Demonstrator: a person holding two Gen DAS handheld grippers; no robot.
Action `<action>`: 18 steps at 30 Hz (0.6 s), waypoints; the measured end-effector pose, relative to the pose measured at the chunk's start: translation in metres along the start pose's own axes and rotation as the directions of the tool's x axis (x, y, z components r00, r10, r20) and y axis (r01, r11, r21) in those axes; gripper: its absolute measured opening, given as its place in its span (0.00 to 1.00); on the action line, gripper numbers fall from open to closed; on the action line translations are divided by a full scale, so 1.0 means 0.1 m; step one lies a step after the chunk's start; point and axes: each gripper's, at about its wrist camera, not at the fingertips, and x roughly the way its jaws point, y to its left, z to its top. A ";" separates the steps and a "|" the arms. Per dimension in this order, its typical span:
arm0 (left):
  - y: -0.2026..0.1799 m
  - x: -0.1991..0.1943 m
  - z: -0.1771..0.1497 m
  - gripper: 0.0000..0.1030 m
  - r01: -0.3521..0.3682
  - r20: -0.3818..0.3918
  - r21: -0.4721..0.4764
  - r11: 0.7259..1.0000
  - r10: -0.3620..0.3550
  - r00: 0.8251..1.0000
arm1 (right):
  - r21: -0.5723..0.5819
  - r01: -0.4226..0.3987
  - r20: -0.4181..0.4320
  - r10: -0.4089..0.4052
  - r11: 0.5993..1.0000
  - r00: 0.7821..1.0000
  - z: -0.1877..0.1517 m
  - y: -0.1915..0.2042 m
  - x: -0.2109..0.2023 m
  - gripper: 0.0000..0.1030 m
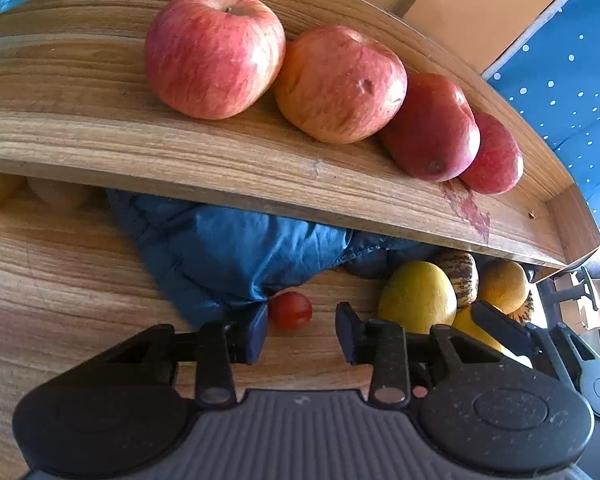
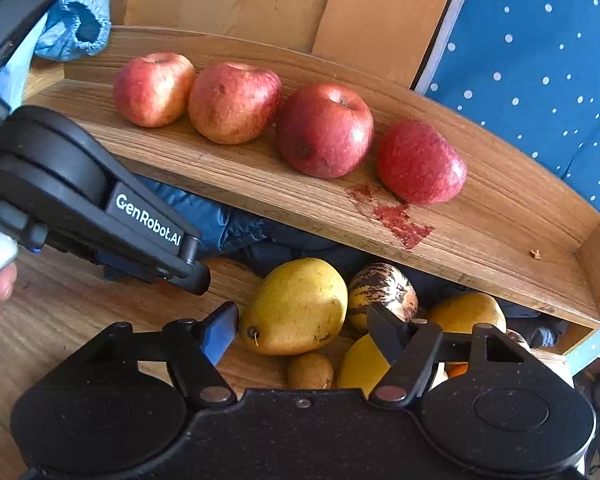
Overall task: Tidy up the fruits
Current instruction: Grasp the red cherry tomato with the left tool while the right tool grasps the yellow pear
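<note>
Four red apples [image 2: 288,120] line the wooden shelf [image 2: 500,216]; below it, left tongs [image 1: 302,330] gape near a small red fruit [image 1: 290,309], right tongs [image 2: 304,334] gape around a yellow mango [image 2: 294,306].

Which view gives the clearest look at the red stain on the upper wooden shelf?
The right wrist view: the red stain lies in full sight on the shelf, in front of the rightmost apple. In the left wrist view the stain is foreshortened near the shelf's front edge, smaller and harder to make out.
</note>
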 end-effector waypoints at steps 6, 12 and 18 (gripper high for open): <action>-0.03 0.01 0.00 0.35 -0.003 0.008 0.009 1.000 0.003 1.000 | 0.010 -0.019 -0.033 0.019 1.000 0.999 0.03 -0.01 0.16 0.67; -0.05 0.02 0.00 0.30 -0.024 0.007 0.020 1.000 0.024 1.000 | -0.001 -0.032 -0.023 0.032 0.999 0.999 0.09 0.03 0.25 0.66; 0.00 -0.01 -0.01 0.21 -0.031 0.003 0.005 1.000 0.031 1.000 | 0.009 -0.023 -0.020 0.023 1.000 1.000 0.07 0.03 0.22 0.59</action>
